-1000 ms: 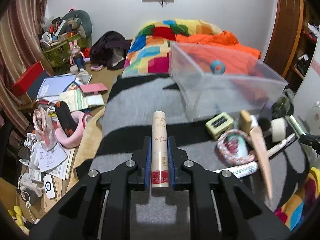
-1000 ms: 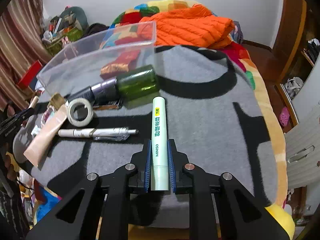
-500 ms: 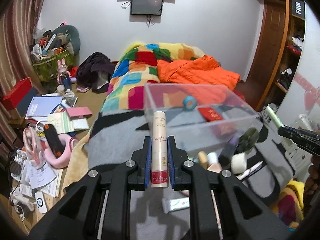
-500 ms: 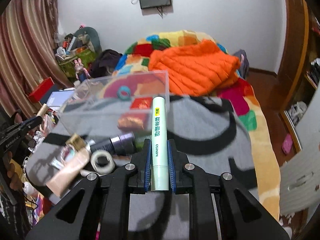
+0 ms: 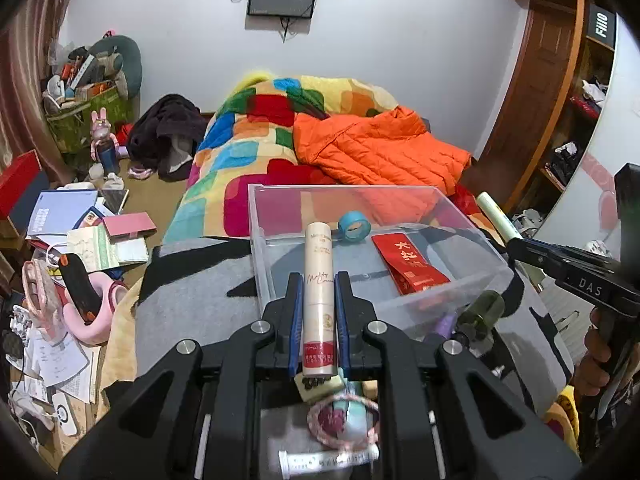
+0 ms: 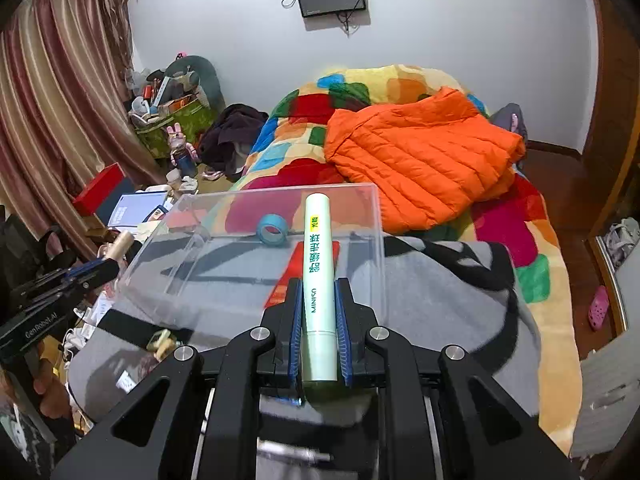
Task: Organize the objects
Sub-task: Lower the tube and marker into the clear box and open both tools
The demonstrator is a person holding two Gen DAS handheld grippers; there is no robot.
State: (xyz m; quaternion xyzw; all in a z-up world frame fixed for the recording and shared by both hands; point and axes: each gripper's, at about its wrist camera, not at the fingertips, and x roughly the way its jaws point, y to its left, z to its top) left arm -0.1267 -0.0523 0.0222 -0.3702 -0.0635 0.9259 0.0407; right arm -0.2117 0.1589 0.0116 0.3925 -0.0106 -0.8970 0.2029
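Note:
My left gripper point(image 5: 319, 280) is shut on a cream tube with a red base point(image 5: 318, 296), held above the near edge of a clear plastic bin point(image 5: 476, 280). My right gripper point(image 6: 319, 284) is shut on a pale green MINISO tube point(image 6: 318, 280), held above the same bin point(image 6: 176, 240) from its other side. The bin holds a blue tape roll point(image 5: 353, 227) point(image 6: 272, 231) and a red packet point(image 5: 410, 266) point(image 6: 290, 276). The right gripper with its green tube point(image 5: 498, 216) shows at the right of the left wrist view. The left gripper with its cream tube point(image 6: 116, 245) shows at the left of the right wrist view.
The bin stands on a grey and black blanket point(image 5: 192, 300) on a bed with a colourful quilt point(image 5: 240, 148) and an orange jacket point(image 6: 420, 156). A dark green bottle point(image 5: 480, 312), a pink braided ring point(image 5: 340, 420) and a white tube point(image 5: 328, 458) lie below the left gripper. The floor at left is cluttered.
Both grippers have risen from the blanket with their tubes and moved over the bin. The loose items now lie below and behind the fingers.

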